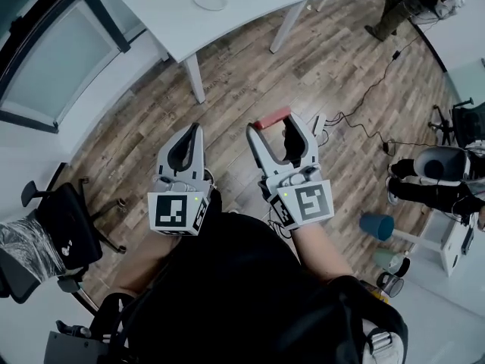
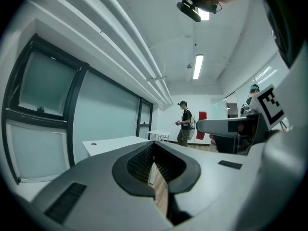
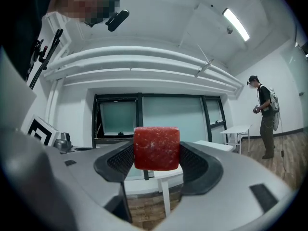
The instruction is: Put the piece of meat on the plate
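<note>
My right gripper (image 1: 274,123) is shut on a red block of meat (image 1: 271,118), held out over the wooden floor; in the right gripper view the meat (image 3: 156,147) fills the gap between the two jaws. My left gripper (image 1: 198,130) hangs beside it, shut with nothing between its jaws, its tips meeting in the left gripper view (image 2: 155,150). A small white plate (image 1: 210,1) lies on a white table (image 1: 250,6) at the far side of the room, well away from both grippers.
A black office chair (image 1: 64,230) stands at the left. A cable (image 1: 364,97) runs across the wooden floor to the right. Blue and grey bins (image 1: 377,226) and a seated person (image 1: 432,180) are at the right. Another person (image 3: 266,114) stands further off.
</note>
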